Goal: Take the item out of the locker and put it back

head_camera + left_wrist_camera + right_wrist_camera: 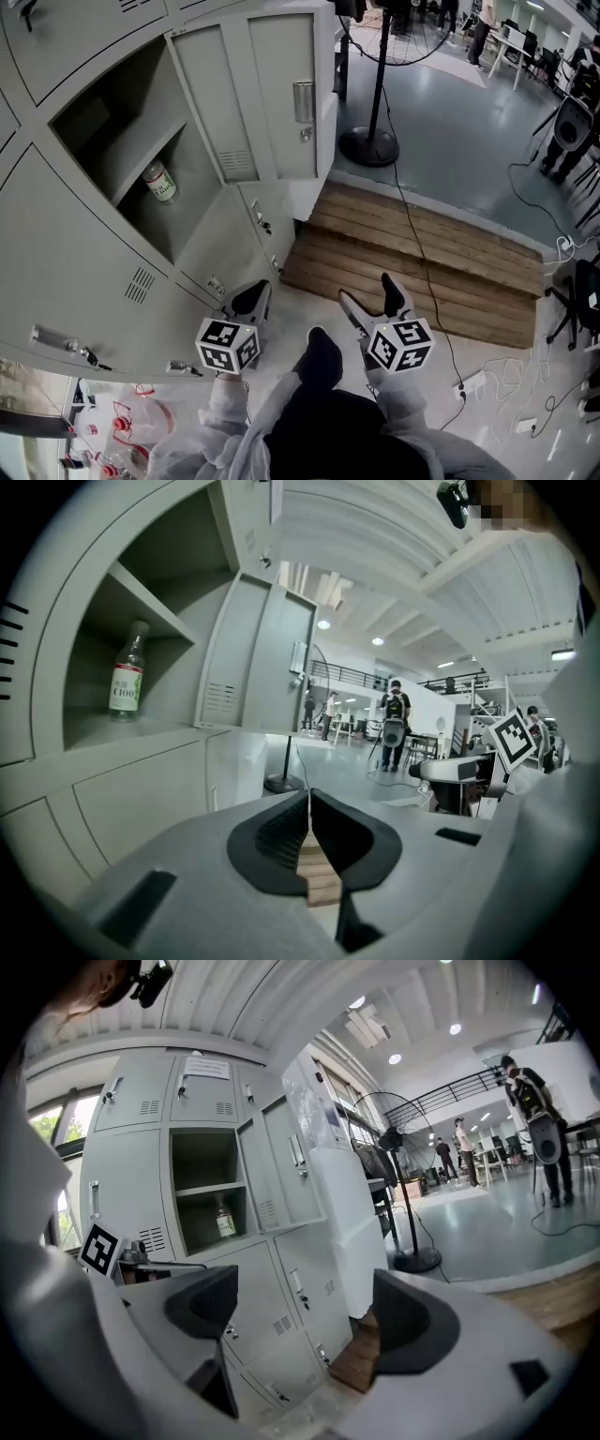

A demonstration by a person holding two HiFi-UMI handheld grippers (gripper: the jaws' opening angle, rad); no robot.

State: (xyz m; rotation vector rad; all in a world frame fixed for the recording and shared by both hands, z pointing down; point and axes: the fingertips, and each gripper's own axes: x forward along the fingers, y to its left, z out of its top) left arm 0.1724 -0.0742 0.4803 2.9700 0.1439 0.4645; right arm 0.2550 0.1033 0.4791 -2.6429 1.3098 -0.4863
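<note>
- My left gripper (pixel 253 292) (pixel 308 799) has its fingers pressed together with nothing between them, and it hangs low in front of the closed lower locker doors.
- My right gripper (pixel 370 298) (pixel 305 1307) has its fingers spread wide and empty, at 3 o'clock from the left one and apart from it.
- The glass bottle (pixel 161 182) (pixel 126 679) (pixel 224 1221), with a green and red label, stands upright in the lower part of the open locker compartment (pixel 112 141), under the inner shelf (pixel 141 161), at 10 o'clock from my left gripper and well apart from both.
- The compartment's door (pixel 262 94) stands swung open at 3 o'clock of the bottle.
- A wooden platform (pixel 422 262) lies at 1 o'clock from my right gripper, with a fan's round base (pixel 369 146) beyond it.
- My shoe (pixel 319 356) shows at 6 o'clock, between the two grippers.
</note>
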